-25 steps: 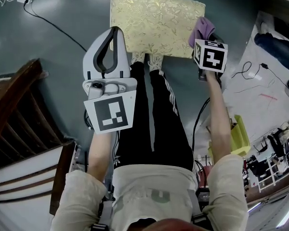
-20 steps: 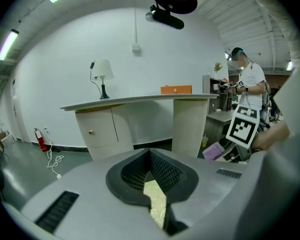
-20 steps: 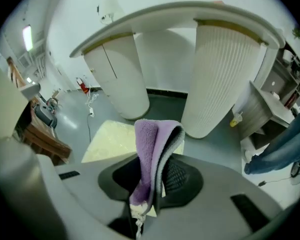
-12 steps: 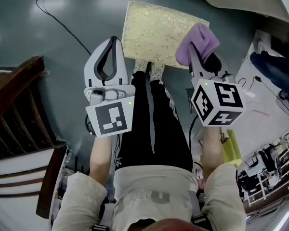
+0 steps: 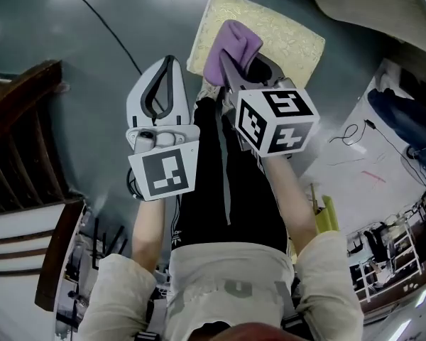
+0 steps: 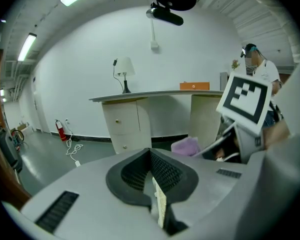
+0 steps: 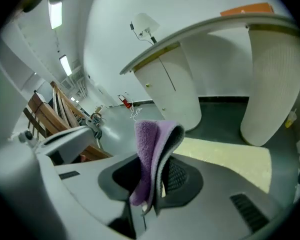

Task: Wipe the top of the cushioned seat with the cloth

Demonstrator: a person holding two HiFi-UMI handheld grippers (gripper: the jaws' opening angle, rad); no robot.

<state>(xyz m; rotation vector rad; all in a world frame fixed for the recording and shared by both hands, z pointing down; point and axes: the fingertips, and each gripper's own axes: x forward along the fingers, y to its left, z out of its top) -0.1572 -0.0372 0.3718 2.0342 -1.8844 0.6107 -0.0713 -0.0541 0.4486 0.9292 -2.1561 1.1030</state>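
Right claw [image 7: 157, 184] pinches the folded purple cloth [image 7: 149, 149] above the near edge of the cushioned seat [image 5: 291, 38], apparently clear of it. Left claw [image 5: 163, 84], pressed together, holds nothing. Wiping seems not yet begun.

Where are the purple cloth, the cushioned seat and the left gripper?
purple cloth [image 7: 146, 144], right gripper view, on its upright folded face.
cushioned seat [image 5: 295, 38], head view, on its bare patterned top.
left gripper [image 5: 169, 57], head view, at its closed fingertips.

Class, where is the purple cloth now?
Upper centre of the head view: the purple cloth sits pinched in the right gripper, over the near edge of the cushioned seat.
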